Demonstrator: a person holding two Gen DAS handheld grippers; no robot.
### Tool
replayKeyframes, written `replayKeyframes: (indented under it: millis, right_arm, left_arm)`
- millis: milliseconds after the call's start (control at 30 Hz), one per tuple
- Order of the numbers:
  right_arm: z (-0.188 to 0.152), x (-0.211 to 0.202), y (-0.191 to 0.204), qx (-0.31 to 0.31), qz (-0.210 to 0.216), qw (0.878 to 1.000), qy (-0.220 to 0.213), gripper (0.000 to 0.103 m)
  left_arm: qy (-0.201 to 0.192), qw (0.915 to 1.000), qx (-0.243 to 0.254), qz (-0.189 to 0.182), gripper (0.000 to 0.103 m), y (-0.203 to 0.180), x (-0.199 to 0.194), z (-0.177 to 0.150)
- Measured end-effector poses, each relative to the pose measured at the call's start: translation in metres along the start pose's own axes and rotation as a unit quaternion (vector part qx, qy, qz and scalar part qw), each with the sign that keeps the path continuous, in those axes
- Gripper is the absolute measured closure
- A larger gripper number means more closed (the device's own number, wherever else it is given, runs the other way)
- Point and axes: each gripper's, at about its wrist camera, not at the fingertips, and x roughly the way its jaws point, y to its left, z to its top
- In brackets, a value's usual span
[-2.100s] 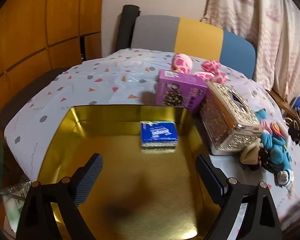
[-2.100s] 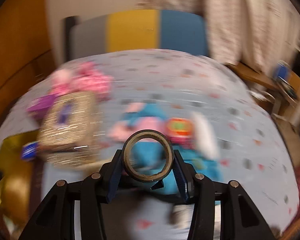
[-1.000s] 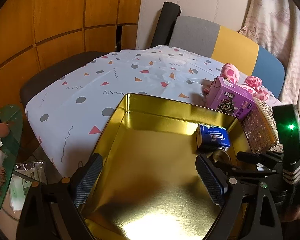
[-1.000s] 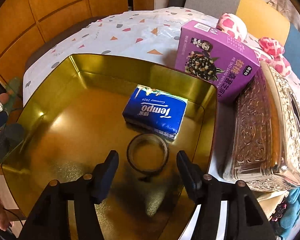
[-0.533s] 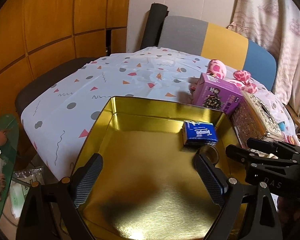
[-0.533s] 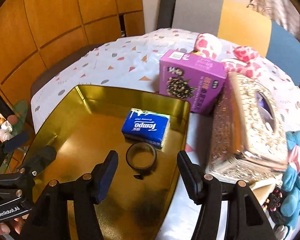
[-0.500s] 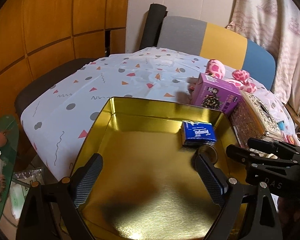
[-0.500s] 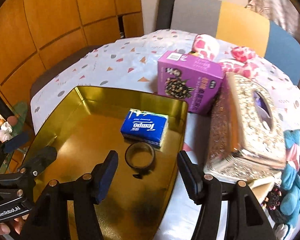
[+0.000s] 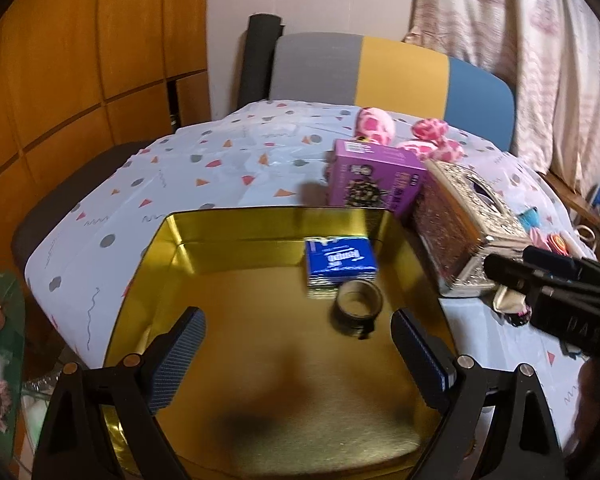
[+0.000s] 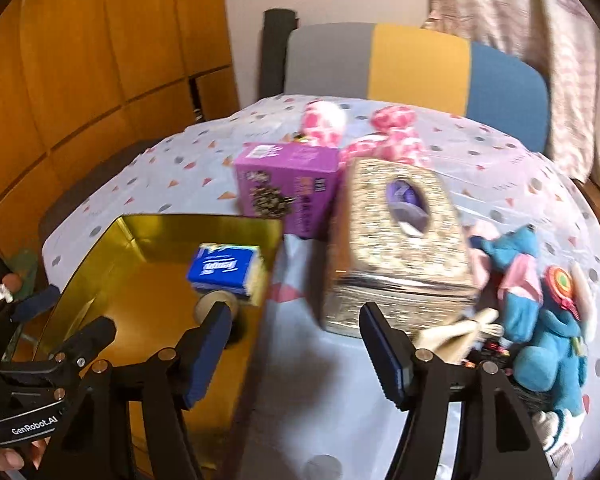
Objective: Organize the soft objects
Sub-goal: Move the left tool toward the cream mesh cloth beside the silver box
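Now blue plush toy beside right gripper

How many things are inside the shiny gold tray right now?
2. A blue tissue pack lies near the far right corner of the gold tray, and a roll of tape sits just in front of it. The near edge is partly hidden by the left gripper.

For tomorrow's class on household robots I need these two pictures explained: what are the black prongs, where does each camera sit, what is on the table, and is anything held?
No robot: a person holds a two-finger tool in each hand, with a camera looking along its fingers. One picture comes from the left gripper, the other from the right gripper. Both stand open, holding nothing. On the patterned tablecloth sits a gold tray containing a blue tissue pack and a tape roll. Beside it: a purple box, a glittery tissue box, pink plush toys and a blue plush toy.
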Motion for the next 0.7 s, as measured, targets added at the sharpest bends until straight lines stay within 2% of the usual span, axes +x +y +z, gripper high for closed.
replayKeyframes:
  millis: [433, 567, 700]
  right_arm:
    - [-0.008, -0.035, -0.082, 0.084, -0.059, 0.994, -0.034, 0.035]
    - [-0.013, -0.050, -0.122, 0.112, -0.096, 0.988, -0.050, 0.035]
    - [-0.021, -0.068, -0.174, 0.164, -0.145, 0.974, -0.064, 0.035]
  left_arm:
    - [0.004, 0.9980, 0.055, -0.031, 0.009, -0.046, -0.007, -0.001]
    - [0.006, 0.9959, 0.080, -0.043, 0.009, -0.062, -0.008, -0.002]
    - [0.003, 0.9930, 0.103, -0.058, 0.009, -0.078, -0.012, -0.002]
